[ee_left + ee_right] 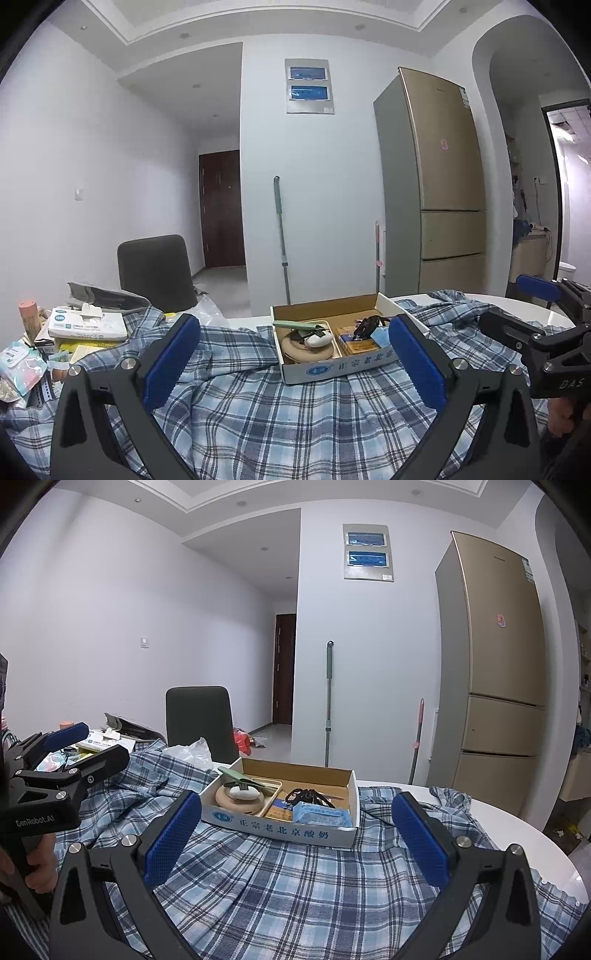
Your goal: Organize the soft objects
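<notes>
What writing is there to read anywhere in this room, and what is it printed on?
"正宗老北京酸奶": front wall of the cardboard box.
"GenRobot.AI": body of the left gripper.
"DAS": body of the right gripper; cut off at the edge.
Tissue pack, fridge stickers, wall panel: too blurred.

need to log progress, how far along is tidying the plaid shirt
Nothing looks done: the plaid shirt lies rumpled and unfolded on the table, with the cardboard box sitting on it. Left gripper and right gripper are both open, holding nothing. Clearing the box and folding remain.
</notes>
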`<action>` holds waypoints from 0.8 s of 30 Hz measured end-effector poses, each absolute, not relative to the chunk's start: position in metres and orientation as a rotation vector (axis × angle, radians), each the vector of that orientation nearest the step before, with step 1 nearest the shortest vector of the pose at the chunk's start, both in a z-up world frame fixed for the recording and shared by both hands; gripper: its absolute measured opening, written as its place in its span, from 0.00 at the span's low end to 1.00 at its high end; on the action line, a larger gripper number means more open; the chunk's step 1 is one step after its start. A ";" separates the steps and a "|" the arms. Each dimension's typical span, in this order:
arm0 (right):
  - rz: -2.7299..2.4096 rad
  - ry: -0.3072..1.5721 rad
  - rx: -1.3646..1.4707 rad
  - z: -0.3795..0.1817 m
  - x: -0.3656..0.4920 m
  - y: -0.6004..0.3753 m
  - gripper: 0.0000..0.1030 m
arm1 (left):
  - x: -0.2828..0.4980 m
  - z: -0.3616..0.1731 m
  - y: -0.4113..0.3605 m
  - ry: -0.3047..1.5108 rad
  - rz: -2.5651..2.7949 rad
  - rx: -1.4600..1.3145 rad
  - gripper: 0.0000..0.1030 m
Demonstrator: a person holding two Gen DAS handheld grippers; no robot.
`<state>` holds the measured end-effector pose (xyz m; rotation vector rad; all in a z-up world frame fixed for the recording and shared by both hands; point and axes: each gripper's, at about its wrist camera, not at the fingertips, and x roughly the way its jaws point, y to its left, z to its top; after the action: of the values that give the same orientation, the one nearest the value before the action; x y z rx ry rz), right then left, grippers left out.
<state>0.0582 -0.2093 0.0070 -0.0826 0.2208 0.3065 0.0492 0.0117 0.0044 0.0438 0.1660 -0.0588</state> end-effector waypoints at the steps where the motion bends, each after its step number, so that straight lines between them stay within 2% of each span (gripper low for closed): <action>1: 0.308 0.221 -0.082 0.007 0.058 -0.209 1.00 | 0.050 0.004 0.012 0.167 -0.064 0.041 1.00; 24: 0.308 0.219 -0.083 0.007 0.058 -0.209 1.00 | 0.051 0.004 0.015 0.179 -0.081 0.029 1.00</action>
<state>0.0583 -0.2087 0.0070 -0.0834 0.2194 0.3079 0.0515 0.0154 0.0036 0.0291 0.1786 -0.0807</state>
